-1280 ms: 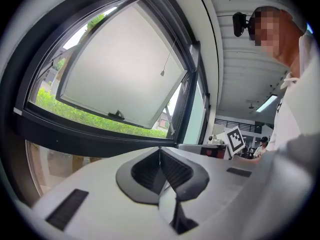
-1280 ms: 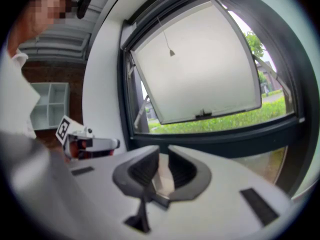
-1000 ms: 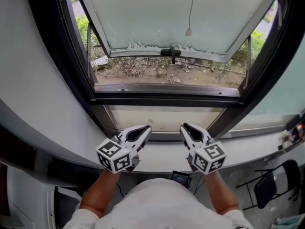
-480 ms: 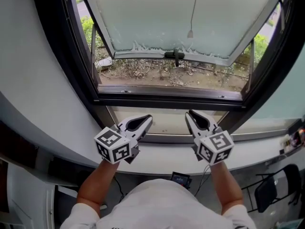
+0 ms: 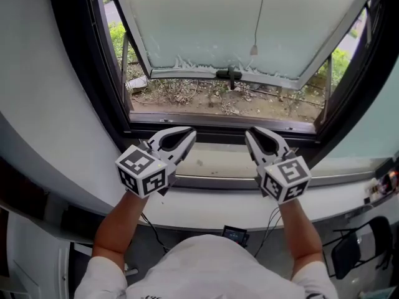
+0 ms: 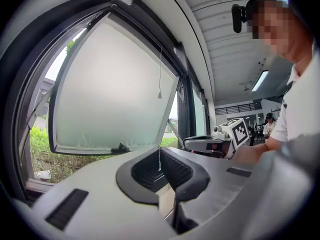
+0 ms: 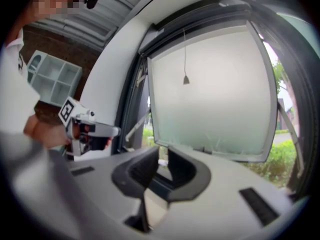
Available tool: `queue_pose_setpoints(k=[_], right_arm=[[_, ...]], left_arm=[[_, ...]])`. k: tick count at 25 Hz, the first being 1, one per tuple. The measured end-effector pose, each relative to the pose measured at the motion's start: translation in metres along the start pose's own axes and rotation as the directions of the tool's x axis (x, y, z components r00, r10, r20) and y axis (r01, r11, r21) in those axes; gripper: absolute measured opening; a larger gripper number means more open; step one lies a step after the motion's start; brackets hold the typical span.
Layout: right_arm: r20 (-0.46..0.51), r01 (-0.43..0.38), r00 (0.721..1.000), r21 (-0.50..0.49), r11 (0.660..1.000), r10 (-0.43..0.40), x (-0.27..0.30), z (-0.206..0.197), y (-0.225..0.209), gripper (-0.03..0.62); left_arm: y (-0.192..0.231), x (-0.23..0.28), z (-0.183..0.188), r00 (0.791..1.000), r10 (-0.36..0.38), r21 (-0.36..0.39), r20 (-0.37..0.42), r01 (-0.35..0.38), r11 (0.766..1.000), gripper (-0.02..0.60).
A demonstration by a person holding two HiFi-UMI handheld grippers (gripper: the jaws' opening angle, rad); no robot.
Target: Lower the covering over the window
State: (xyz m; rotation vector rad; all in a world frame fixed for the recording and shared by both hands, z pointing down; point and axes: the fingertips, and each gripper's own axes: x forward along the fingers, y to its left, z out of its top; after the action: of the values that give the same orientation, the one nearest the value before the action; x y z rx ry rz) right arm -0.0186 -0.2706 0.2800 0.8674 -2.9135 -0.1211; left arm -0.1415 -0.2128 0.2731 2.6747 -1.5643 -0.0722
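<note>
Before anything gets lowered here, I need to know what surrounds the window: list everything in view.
Window sash: one, frosted pane, swung open outward.
Handle: one, dark, on the sash's lower edge.
Pull cord: one, thin, pale, hanging before the pane.
Window frame: one, black, around the opening.
Sill: one, white, beneath the grippers.
Ground: one stretch, leaf litter and grass, outside.
Chair: one, black, lower right.
Left gripper: one, grey, shut, empty.
Right gripper: one, grey, open, empty.
Forearms: two, bare, bottom of the head view.
</note>
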Motion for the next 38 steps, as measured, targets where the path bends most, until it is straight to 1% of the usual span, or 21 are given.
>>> queue_pose_setpoints(k=[5,10,15,21,26,31,35,38], right_arm=[[0.009,0.006,1.0,-0.049,0.999,-0.005,0.008,0.017,-0.004,0.052],[0.031,0.017,0.999,-0.076,0.997,-0.015,0.011,0.038,-0.012,0.052],[0.049,0.038,0.998,-0.105,0.994,-0.033,0.016,0.055,-0.02,0.052],[0.069,0.073,0.996,-0.138,0.988,-0.064,0.022,0.072,-0.027,0.054],[0.105,0.098,0.991,-0.147,0.984,-0.083,0.026,0.098,-0.035,0.054],[0.141,0.137,0.984,-0.185,0.973,-0.112,0.032,0.124,-0.045,0.054],[0.16,0.16,0.979,-0.218,0.963,-0.126,0.038,0.143,-0.051,0.087],[0.167,0.161,0.978,-0.242,0.957,-0.123,0.046,0.158,-0.052,0.112]], left_arm=[[0.006,0.006,0.008,1.0,0.003,0.066,-0.024,-0.002,0.998,0.014],[0.002,0.013,0.022,1.0,-0.007,0.123,-0.018,0.009,0.992,0.014],[0.004,0.019,0.038,1.0,-0.002,0.151,0.005,0.001,0.988,0.014],[0.01,0.027,0.055,0.999,0.013,0.164,0.036,-0.019,0.986,0.015],[0.012,0.034,0.068,0.999,0.01,0.193,0.041,-0.018,0.981,0.015],[0.015,0.037,0.085,0.998,0.013,0.227,0.06,-0.027,0.974,0.018],[0.018,0.042,0.095,0.997,0.018,0.236,0.078,-0.036,0.971,0.046],[0.017,0.046,0.099,0.997,0.018,0.249,0.074,-0.036,0.968,0.048]])
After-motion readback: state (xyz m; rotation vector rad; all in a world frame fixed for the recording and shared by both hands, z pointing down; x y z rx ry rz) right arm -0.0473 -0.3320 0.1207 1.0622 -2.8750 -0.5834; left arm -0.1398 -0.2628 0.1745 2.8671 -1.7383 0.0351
